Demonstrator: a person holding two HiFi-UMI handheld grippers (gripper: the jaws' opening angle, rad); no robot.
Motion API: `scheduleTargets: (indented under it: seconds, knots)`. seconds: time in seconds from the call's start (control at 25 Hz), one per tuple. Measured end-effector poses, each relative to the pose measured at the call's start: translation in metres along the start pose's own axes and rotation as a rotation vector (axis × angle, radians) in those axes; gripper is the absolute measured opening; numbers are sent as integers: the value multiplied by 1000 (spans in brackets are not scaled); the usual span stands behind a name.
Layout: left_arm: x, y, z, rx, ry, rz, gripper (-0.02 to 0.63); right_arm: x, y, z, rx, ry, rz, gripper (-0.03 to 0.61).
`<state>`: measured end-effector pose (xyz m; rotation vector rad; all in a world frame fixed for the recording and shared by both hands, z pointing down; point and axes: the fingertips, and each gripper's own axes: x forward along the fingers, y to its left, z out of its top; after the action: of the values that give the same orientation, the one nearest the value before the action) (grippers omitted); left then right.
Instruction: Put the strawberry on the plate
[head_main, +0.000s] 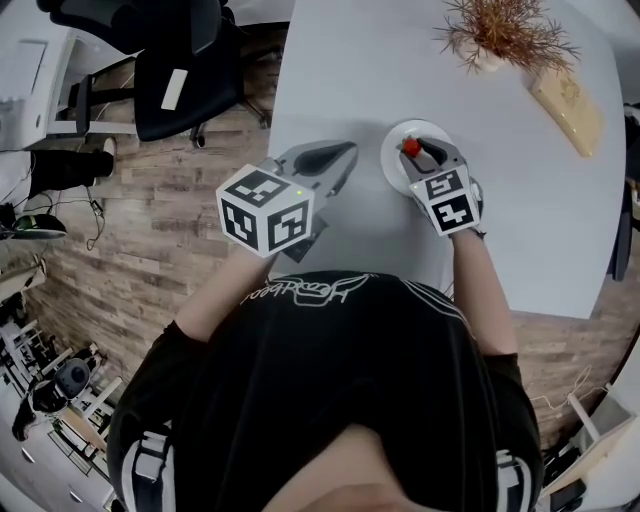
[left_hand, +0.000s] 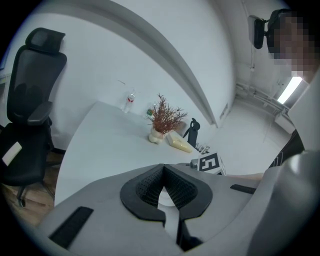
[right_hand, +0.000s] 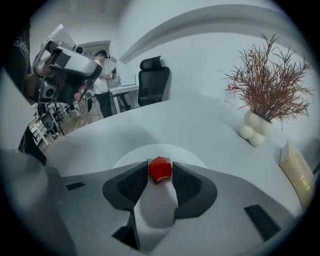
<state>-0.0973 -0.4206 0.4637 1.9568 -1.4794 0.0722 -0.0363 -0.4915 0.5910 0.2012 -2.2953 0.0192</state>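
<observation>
Right gripper (right_hand: 160, 174): fingers pinch the strawberry (right_hand: 160, 169) over the plate (right_hand: 131, 156), ready to set it down.
Left gripper (left_hand: 163, 168): fingers together, empty, held aside above the table (head_main: 520, 200).

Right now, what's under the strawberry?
The white plate lies under the strawberry, which the right gripper pinches between its jaws. The strawberry covers the spot right below it, so I cannot tell if it touches the plate.
</observation>
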Motion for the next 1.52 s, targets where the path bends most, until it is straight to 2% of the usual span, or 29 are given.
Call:
scheduleTargets:
  seconds: [0.24, 0.44, 0.72, 0.92, 1.0, 1.08, 1.28, 1.4, 1.52]
  knots:
    - [-3, -9, -6, -2, -7, -9, 6, -4, 0, 2, -16, -19, 5, 181]
    - [-12, -15, -8, -2, -10, -2, 6, -28, -4, 10, 3, -80, -18, 210]
    - [-34, -39, -5, 38, -35, -22, 6, -101, 1, 36, 84, -268, -93, 210]
    - [-62, -66, -8, 74, -64, -54, 6, -161, 30, 55, 106, -388, -113, 209]
    - [-75, -81, -11, 93, -81, -71, 6, -186, 46, 60, 98, -435, -140, 192]
    - [-89, -97, -13, 112, -102, -90, 6, -211, 62, 63, 92, -478, -172, 127]
    - [-136, -139, -21, 161, -145, -134, 6, -272, 117, 73, 125, -607, -211, 35]
    - [-166, -166, -34, 209, -156, -144, 6, -312, 160, 77, 146, -703, -195, 12]
    - [-195, -190, -52, 240, -161, -157, 6, -340, 203, 73, 133, -743, -191, 9]
